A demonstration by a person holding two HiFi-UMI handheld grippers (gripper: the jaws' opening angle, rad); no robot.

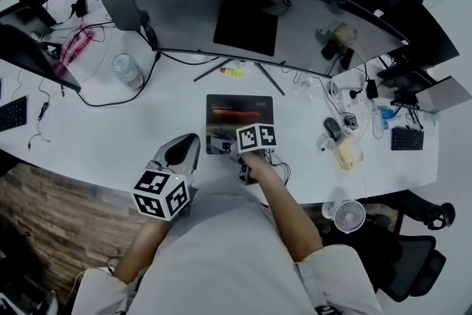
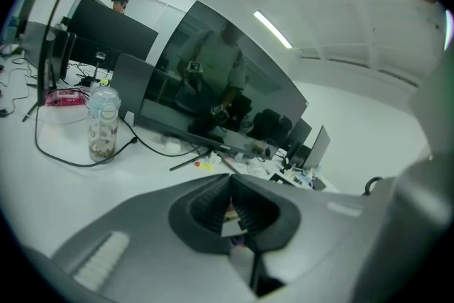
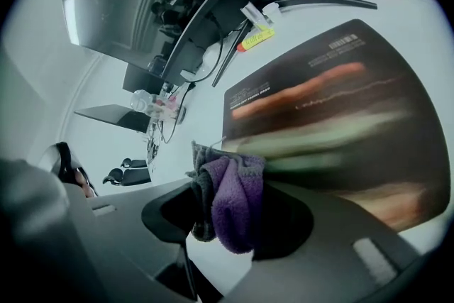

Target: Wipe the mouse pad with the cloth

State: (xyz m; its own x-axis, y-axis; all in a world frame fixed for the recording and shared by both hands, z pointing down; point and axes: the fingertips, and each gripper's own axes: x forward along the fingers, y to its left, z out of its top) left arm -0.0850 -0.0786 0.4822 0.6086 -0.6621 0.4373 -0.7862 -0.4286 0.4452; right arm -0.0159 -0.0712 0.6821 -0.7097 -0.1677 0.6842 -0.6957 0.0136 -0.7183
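Closest to me are my two grippers, held over the near edge of the wide white table (image 1: pixel 133 125). Across the far side of the table stands a big curved dark monitor (image 1: pixel 251 18). In front of its stand, flat on the table, lies the dark rectangular mouse pad (image 1: pixel 240 113) with an orange streak printed across it. My right gripper (image 3: pixel 230 195) is at the pad's near edge, its jaws clamped on a bunched purple-and-grey fleecy cloth (image 3: pixel 237 206) that hangs over the pad's near left corner; whether the cloth touches the pad I cannot tell. My left gripper (image 1: pixel 190 144) hovers just left of the pad, jaws closed together with nothing held. A clear plastic bottle (image 1: pixel 127 71) stands well to the left, and a small yellow marker pen (image 1: pixel 233 72) lies by the monitor stand.
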